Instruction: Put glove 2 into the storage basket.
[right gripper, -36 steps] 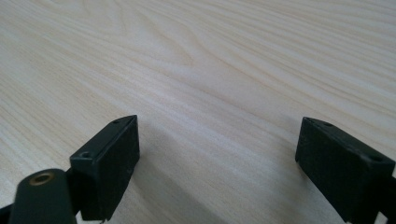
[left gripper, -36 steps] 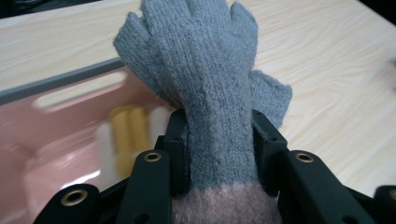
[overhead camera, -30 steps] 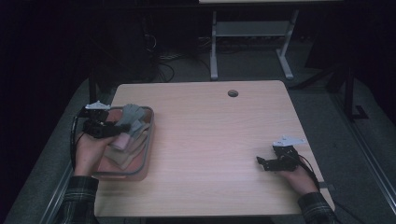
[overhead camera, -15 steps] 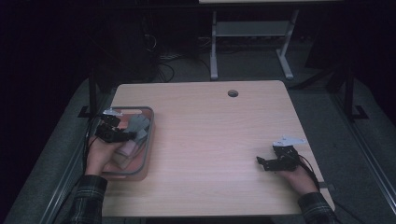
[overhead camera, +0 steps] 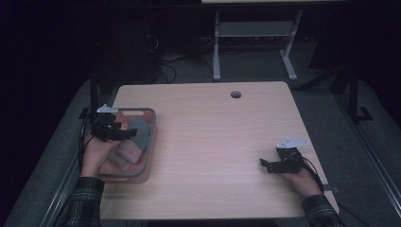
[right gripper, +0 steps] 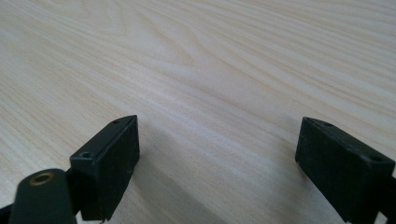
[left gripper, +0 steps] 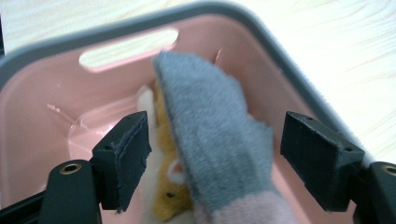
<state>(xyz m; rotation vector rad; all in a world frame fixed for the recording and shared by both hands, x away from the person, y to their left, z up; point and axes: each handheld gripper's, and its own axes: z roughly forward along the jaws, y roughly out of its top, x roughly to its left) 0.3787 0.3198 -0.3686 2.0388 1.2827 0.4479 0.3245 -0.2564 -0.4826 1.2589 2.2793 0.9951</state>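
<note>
Your left gripper over the bin
Its jaws have just been opening, sock loose between them; a yellow toy lies beneath. Your right gripper gapes over bare table.

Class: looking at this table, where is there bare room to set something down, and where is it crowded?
The wood between the pink basket and the right gripper is bare, back to the small round hole. The crowded place is the basket, with its grey sock, yellow cloth and the left gripper above.
</note>
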